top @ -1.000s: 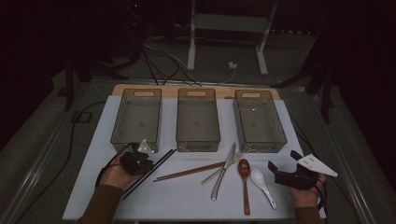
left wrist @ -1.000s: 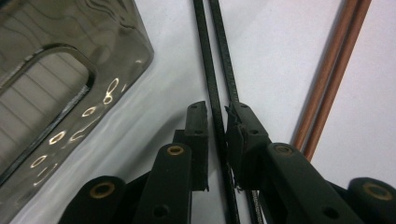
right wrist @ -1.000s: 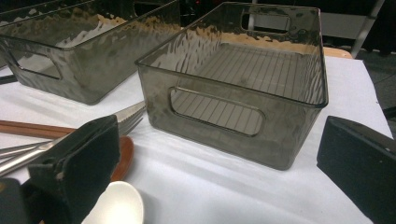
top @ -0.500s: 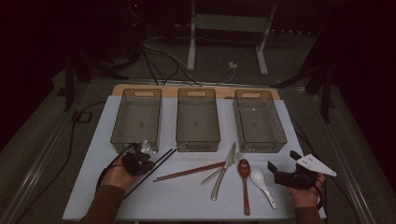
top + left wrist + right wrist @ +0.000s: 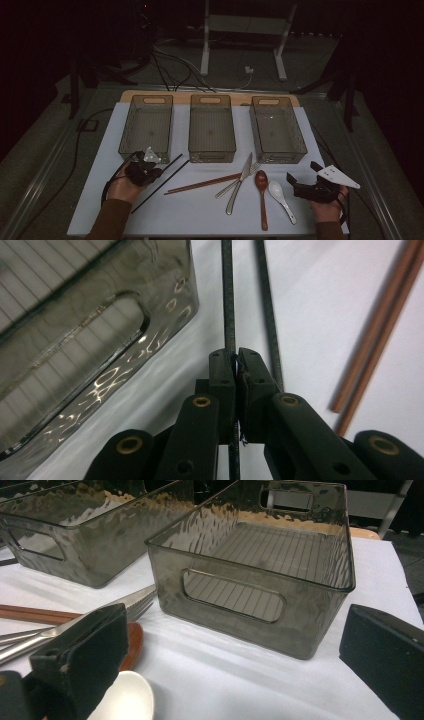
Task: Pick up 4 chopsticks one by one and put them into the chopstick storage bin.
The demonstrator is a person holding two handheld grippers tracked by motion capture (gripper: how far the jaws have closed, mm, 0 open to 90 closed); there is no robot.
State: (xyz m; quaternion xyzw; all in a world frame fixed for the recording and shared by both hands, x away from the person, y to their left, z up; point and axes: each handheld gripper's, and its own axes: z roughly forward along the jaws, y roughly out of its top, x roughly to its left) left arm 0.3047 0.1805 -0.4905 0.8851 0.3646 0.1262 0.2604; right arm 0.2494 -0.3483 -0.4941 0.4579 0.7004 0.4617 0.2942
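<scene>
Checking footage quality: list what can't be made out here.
- High view: left gripper jaws, hidden by its own body.
- Left gripper view: black chopstick ends, cut by the frame edges.
- Right gripper view: white spoon handle, cut by the bottom edge; knife behind the jaw.

Black chopsticks (image 5: pixel 161 181), brown chopsticks (image 5: pixel 202 183), white spoon (image 5: pixel 280 196).

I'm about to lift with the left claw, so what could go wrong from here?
The left claw is shut on one black chopstick, gripped near one end, so the long free end may swing or pivot in the pads. Its twin black chopstick lies right beside it and could get dragged along. The left bin sits close; the raised stick may knock its wall.
</scene>
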